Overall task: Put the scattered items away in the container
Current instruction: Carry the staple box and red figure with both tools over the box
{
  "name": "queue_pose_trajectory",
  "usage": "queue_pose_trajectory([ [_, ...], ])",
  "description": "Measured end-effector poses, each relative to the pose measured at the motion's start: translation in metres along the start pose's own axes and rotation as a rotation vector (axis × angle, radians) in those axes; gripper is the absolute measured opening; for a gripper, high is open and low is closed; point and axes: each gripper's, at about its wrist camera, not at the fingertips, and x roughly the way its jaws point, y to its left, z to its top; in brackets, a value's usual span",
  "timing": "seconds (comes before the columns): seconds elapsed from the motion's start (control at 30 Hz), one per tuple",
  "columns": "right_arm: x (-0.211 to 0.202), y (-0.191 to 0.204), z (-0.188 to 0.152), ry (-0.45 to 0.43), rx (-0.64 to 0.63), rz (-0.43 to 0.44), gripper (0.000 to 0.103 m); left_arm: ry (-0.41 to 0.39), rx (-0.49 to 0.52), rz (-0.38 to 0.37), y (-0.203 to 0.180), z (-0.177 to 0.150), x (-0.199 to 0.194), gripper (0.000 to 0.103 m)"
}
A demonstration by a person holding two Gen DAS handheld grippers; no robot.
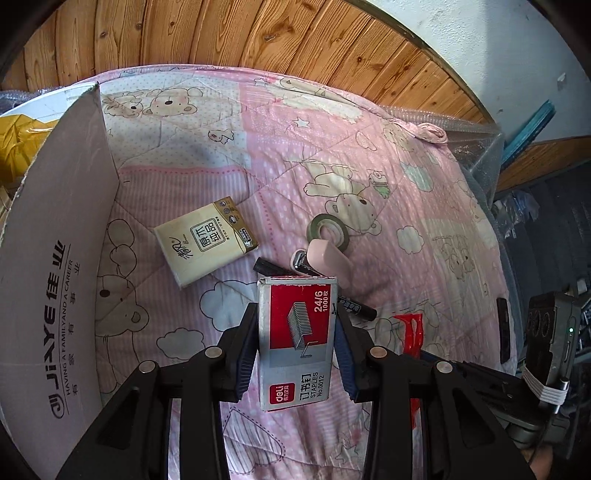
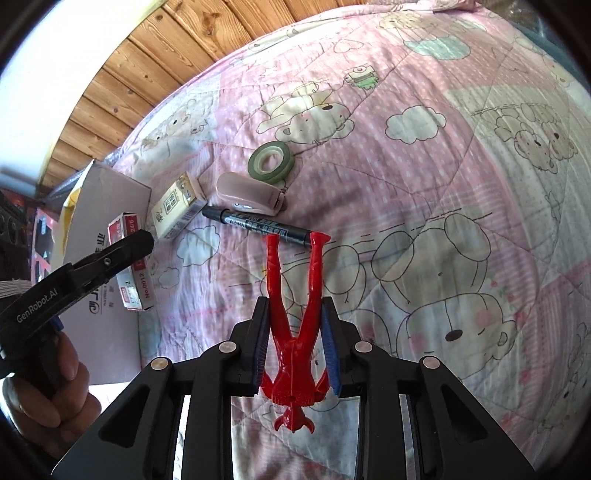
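A: Surfaces, please.

B: Quilt (image 2: pixel 424 192): soft stitched cloth, matt. Carton (image 1: pixel 55 266): plain matt cardboard. Staple box (image 1: pixel 297 339): printed card with a slight sheen.

A: And the rest?

B: Red figure (image 2: pixel 295 332): glossy moulded plastic. Marker (image 2: pixel 258 223): smooth black plastic. Wall panelling (image 1: pixel 221 33): knotty varnished wood.

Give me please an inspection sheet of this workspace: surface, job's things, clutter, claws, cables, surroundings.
Surface: pink bear-print quilt, wrinkled.
Job's things: cardboard box at the left, flap up; tissue pack, green tape roll, pink stapler and black marker loose on the quilt.
Clutter: yellow bag behind the box.
Claws: left claw shut on staples box; right claw shut on red figure, feet pointing forward.
Cables: nothing seen.
Surroundings: wooden wall panels; bubble wrap at the quilt's far edge.
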Motion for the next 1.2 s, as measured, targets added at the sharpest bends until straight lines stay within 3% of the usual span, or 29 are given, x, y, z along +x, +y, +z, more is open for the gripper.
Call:
queue_pose_trajectory([
  [0.4, -0.043, 0.017, -0.03, -0.047, -0.044, -0.017, 0.027, -0.03, 0.032, -0.064, -0.024, -0.03, -0.041, 0.039],
  [1.2, -0.101, 0.096, -0.073, -0.123, -0.249, -0.006, 0.027, -0.201, -0.013, -0.16, -0.022, -0.071, -0.149, 0.039],
])
